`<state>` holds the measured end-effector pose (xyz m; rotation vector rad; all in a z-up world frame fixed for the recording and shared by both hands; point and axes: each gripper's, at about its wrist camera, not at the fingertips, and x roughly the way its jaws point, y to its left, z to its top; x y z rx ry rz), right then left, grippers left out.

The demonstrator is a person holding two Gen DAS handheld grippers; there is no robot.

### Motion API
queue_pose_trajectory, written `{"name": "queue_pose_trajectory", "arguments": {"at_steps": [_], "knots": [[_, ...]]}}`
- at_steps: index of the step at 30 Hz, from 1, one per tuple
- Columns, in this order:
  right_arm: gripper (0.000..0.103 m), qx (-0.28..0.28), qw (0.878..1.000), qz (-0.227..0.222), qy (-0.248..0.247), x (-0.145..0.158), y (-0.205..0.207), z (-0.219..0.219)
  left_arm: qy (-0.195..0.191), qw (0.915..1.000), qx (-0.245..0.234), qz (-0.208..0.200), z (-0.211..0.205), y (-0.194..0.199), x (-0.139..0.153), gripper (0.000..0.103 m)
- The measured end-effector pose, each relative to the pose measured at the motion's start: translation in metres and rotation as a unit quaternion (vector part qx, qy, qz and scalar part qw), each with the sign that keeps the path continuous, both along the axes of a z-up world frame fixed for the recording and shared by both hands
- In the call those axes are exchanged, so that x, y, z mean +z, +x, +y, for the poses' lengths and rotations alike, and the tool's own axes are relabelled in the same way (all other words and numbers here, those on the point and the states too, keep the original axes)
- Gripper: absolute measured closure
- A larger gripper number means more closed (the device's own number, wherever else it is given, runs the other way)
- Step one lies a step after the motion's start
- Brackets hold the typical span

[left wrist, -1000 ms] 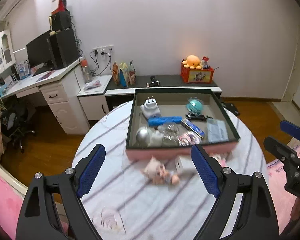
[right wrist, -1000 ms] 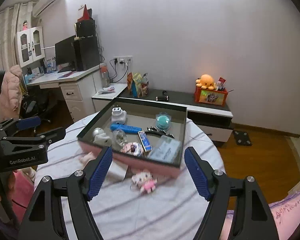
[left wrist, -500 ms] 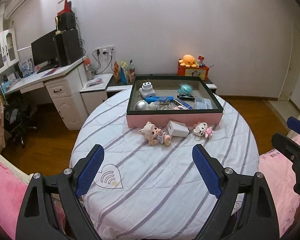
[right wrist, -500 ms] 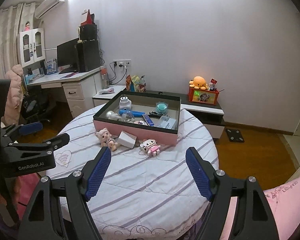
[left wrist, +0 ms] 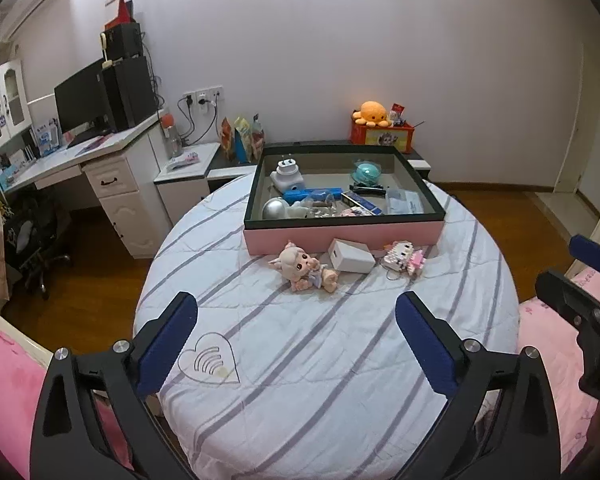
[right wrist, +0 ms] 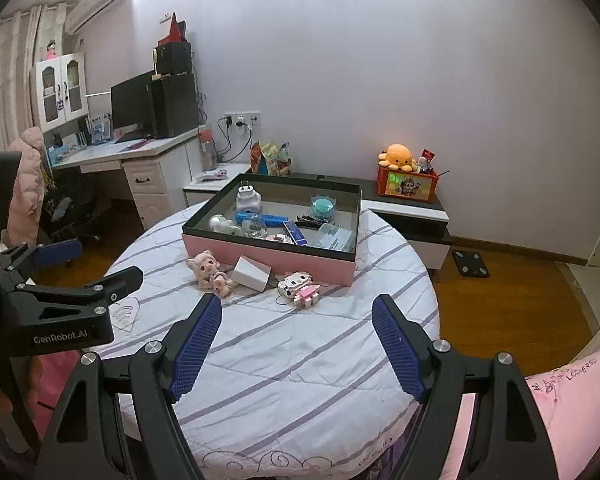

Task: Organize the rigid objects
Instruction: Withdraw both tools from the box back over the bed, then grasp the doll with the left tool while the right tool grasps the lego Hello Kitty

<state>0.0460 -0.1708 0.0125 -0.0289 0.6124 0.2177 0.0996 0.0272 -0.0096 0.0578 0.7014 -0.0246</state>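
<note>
Three small things lie loose on the round table covered in a white cloth with grey stripes (left wrist: 300, 360), all just in front of the shallow pink-sided box with a dark rim (left wrist: 342, 236): seen from the left wrist, a pale pink-haired doll lying on its side (left wrist: 305, 266), a white rectangular block (left wrist: 350, 256) tilted against the box wall, and a pink-and-white brick-built cat figure (left wrist: 404, 258). The left gripper (left wrist: 296, 336) hangs over the near part of the table with its blue-padded fingers (left wrist: 168, 344) spread wide and nothing between them, well apart from the toys. Inside the box this view shows a white plug-shaped device (left wrist: 286, 174), a teal round object (left wrist: 367, 172), a blue bar (left wrist: 312, 194) and a silver ball (left wrist: 275, 209); the right gripper's black frame pokes in at the right edge, over pink bedding. The right wrist view gives the same table from further right — the doll (right wrist: 209, 268), block (right wrist: 252, 273) and cat figure (right wrist: 300, 284) lie in a row, the cat nearest. The right gripper (right wrist: 298, 334) is likewise released, fingers wide and empty. Only here are a black floor scale (right wrist: 470, 263) and the left gripper's side, marked "GenRobot.AI", visible — and the orange octopus plush on a red box (right wrist: 398, 158) shows more fully.
</note>
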Motion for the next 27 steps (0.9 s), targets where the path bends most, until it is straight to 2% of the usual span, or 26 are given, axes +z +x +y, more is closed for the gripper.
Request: {"name": "queue_pose_trajectory", "arguments": {"at_steps": [12, 22, 27], "knots": [[0.024, 0.021, 0.997, 0.075, -0.01, -0.04, 0.07, 0.011, -0.008, 0.996, 0.018, 0.087, 0.007, 0.079, -0.044, 0.0], [0.024, 0.032, 0.988, 0.15, -0.017, -0.092, 0.142, 0.015, -0.001, 0.9871, 0.031, 0.157, 0.002, 0.142, -0.098, 0.0], [0.024, 0.035, 0.982, 0.186, -0.017, -0.123, 0.174, 0.016, -0.037, 0.9841, 0.035, 0.17, 0.008, 0.164, -0.115, 0.0]]}}
